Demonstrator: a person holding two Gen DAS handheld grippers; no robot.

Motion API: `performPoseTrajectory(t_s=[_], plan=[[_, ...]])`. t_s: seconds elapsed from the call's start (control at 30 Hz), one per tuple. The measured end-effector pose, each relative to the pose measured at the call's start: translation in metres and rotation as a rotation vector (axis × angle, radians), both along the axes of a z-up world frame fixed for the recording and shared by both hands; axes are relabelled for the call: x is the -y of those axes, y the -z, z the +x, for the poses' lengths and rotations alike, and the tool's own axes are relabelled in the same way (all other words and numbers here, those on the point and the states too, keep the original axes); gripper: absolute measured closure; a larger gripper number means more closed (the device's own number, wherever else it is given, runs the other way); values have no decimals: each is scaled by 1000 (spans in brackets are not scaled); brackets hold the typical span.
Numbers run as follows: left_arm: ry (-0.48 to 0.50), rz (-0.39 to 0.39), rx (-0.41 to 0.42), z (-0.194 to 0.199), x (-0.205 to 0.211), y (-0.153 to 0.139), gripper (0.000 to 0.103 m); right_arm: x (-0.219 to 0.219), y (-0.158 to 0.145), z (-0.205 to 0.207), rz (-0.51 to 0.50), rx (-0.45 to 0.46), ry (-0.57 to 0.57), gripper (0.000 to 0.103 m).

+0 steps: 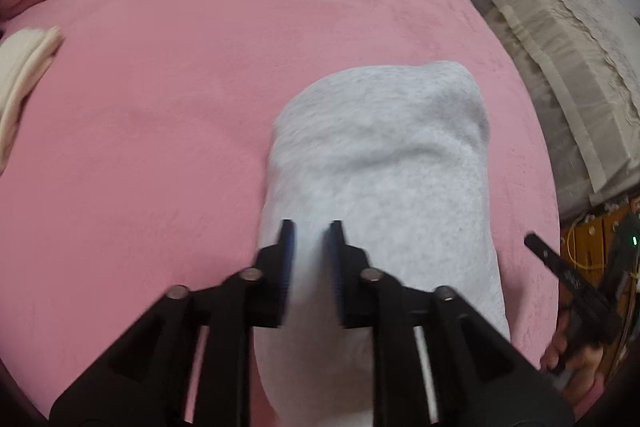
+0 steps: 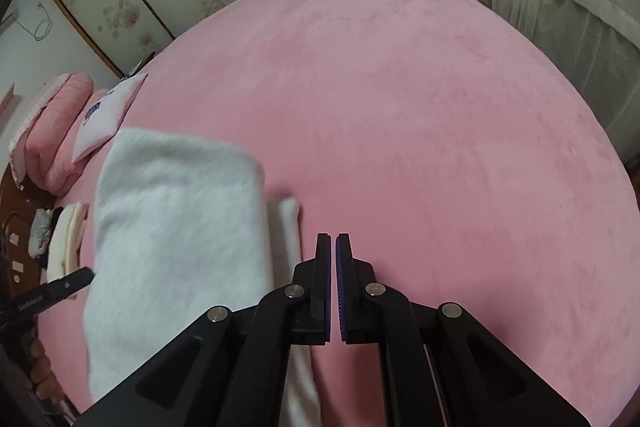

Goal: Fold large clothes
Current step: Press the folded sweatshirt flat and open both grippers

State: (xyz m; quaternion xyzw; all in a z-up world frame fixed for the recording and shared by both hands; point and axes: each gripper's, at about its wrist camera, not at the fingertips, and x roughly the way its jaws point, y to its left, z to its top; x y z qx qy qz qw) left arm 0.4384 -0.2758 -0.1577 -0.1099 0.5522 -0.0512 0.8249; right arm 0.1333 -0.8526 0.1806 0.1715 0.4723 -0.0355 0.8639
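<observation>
Folded grey fleece garment (image 1: 380, 163) lay on the pink bedspread (image 1: 160, 115), near its edge. Left gripper (image 1: 311, 247) hovered over it, jaws slightly apart, nothing clamped. Right gripper (image 2: 333, 259) sat beside it, jaws together and empty. Fabric judged soft, bulky, limp, light; best pinched at a folded edge through all layers.
</observation>
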Motion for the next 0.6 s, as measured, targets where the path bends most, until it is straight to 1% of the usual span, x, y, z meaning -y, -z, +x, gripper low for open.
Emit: performPoseTrajectory(t_s=[0.03,0.07,0.1,0.13,0.17,0.2,0.23,0.27,0.3,0.33,0.37,0.43,0.47,0.5,0.57,0.6], plan=[[-9,-30,2,-9,-2,-4,74,-1,-7,-12,25,-3,-1,100],[-8,-81,0,-19,-3,-8,74,-6,-13,-27,79,14,-29,100],[5,-122,-9,-26,-1,-10,73,-42,-4,-25,116,35,-60,100],[22,-147,-24,-33,4,-10,73,-57,-5,-26,158,64,-109,99],[48,-147,-52,-40,9,-6,73,-67,-7,-36,182,80,-160,90],[64,-117,-66,-45,16,-3,73,-80,-6,-38,197,84,-218,75],[76,-69,-61,-51,22,-1,73,-92,-2,-41,202,79,-274,70],[83,-43,-38,-56,24,0,73,-102,1,-47,198,74,-312,70],[78,-38,-28,-60,24,0,73,-115,11,-49,146,34,-343,70],[71,-44,-28,-62,22,-1,73,-122,21,-47,82,-18,-346,70],[62,-56,-37,-64,18,2,72,-134,20,-48,44,-44,-342,70],[59,-68,-20,-69,9,4,71,-126,27,-59,11,-54,-271,71],[60,-62,-14,-68,10,4,71,-121,23,-66,-2,-51,-238,71],[61,-54,-12,-69,9,4,71,-113,22,-77,-22,-49,-199,79],[42,-23,-6,-76,3,-1,71,-104,17,-96,-73,-56,-160,80],[31,0,-2,-71,6,-1,72,-99,12,-106,-119,-65,-141,80]])
